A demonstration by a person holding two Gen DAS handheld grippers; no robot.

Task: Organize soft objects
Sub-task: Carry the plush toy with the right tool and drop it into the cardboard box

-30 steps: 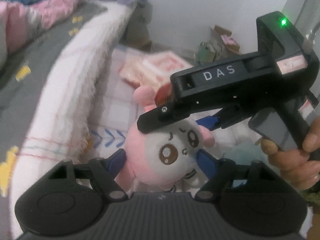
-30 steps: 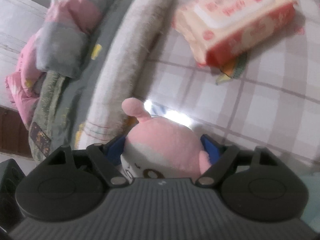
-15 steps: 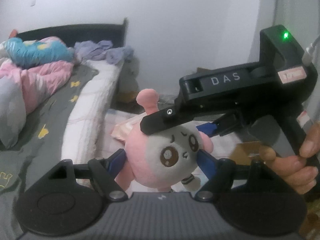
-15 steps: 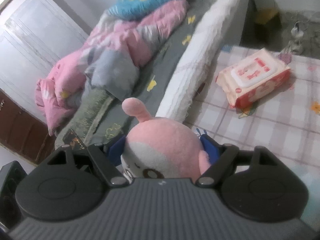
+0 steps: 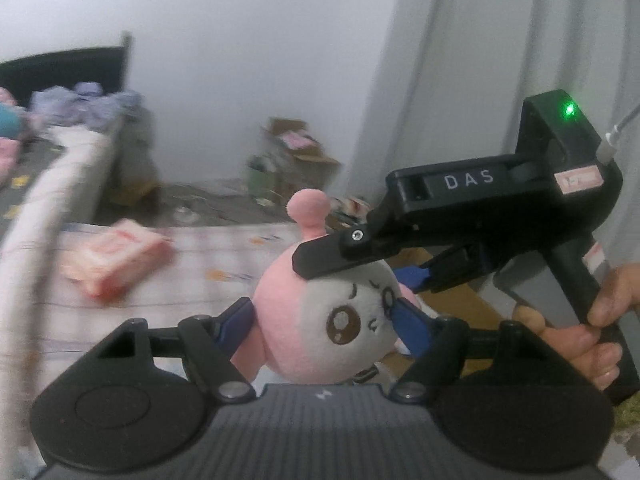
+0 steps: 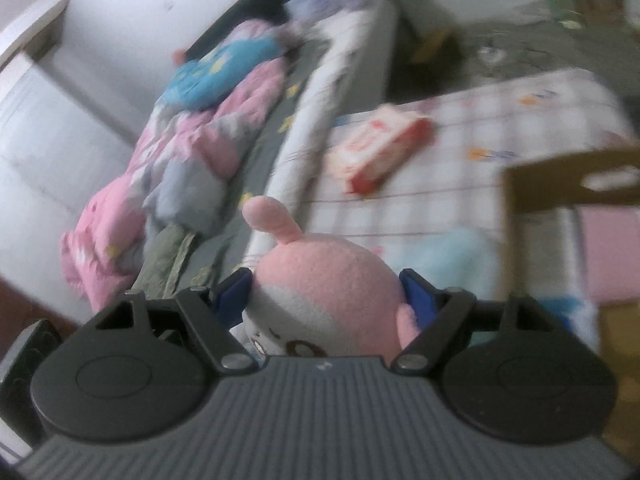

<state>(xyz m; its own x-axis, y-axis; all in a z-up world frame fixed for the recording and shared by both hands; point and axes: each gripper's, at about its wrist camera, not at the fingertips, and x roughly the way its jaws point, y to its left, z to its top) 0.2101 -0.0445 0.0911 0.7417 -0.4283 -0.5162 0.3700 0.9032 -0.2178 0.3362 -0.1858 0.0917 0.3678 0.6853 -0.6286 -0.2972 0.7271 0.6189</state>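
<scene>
Wipes pack [image 5: 116, 262] farther off, blurred

Both grippers clamp the same pink plush toy [image 5: 320, 320] and crowd each other: right gripper [image 5: 362, 270] crosses over the plush's top, left gripper [image 5: 324, 322] grips its sides, a hand [image 5: 592, 320] sits close by on the right. No gap to pass between them.

Below: checked mat [image 6: 460, 152], mostly bare. Only the pink wipes pack [image 6: 378, 148] sits on it near the bed edge.

Blocked on the left by the bed [image 6: 320, 92], piled with bedding [image 6: 176, 152]. A cardboard box [image 6: 568, 180] flap stands up on the right side in the right wrist view, close to the plush. Far floor by the wall is cluttered with boxes [image 5: 296, 160].
</scene>
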